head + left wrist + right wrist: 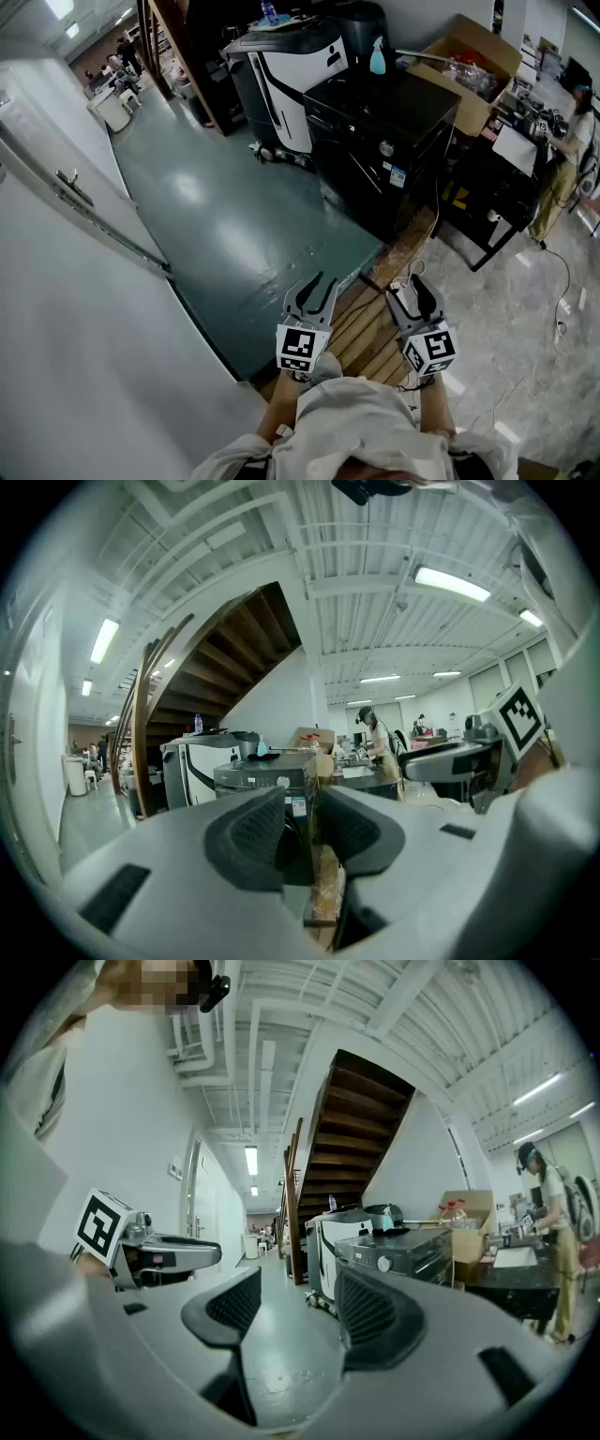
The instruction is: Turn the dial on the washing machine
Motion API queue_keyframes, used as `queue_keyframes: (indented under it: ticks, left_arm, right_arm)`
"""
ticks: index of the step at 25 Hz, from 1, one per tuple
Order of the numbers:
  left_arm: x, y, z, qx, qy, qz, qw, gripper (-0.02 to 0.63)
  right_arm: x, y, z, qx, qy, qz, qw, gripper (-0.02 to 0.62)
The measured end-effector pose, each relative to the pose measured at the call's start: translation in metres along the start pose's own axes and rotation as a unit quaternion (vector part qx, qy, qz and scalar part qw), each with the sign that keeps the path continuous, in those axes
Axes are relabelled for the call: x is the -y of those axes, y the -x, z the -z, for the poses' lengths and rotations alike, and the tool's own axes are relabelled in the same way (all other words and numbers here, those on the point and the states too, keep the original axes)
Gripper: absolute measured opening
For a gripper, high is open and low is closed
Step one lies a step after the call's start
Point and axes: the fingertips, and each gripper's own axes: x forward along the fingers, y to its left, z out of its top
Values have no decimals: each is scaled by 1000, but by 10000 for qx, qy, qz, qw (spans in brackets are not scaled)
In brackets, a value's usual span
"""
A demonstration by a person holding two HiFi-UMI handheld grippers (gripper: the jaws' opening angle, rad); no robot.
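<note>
Black and boxy, the washer [375,131] stands far ahead across the green floor [225,216] in the head view, with its round dial [386,148] on the front panel. The left gripper [319,284] and right gripper [411,287] hang side by side over wooden slats [366,323], well apart from the washer. In the left gripper view the jaws stand slightly apart with nothing held, and the distant washer shows through the narrow gap. In the right gripper view the jaws gape wider, also empty, with the washer and dial just above the right-hand jaw.
</note>
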Motion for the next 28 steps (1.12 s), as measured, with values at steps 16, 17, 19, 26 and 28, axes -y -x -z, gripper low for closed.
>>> queue_keyframes:
  ticks: [16, 17, 19, 26, 28]
  left_arm:
    - [22, -3, 4, -189, 7, -264, 9995, 120]
    - [18, -8, 3, -197, 14, -267, 9994, 120]
    - [9, -18, 0, -224, 5, -261, 9994, 120]
    - [-36, -58, -17, -266, -23, -113, 9996, 120]
    - [-50, -69, -19, -268, 5, -72, 9996, 120]
  right_arm:
    - [9, 6, 5, -39, -192, -341, 9992, 270]
    - [11, 0, 3, -61, -201, -335, 9992, 268]
    - [16, -13, -2, -103, -212, -310, 9992, 268]
    - [22, -73, -27, -211, -179, -255, 9993, 262]
    - [23, -91, -32, -249, -179, -224, 9993, 261]
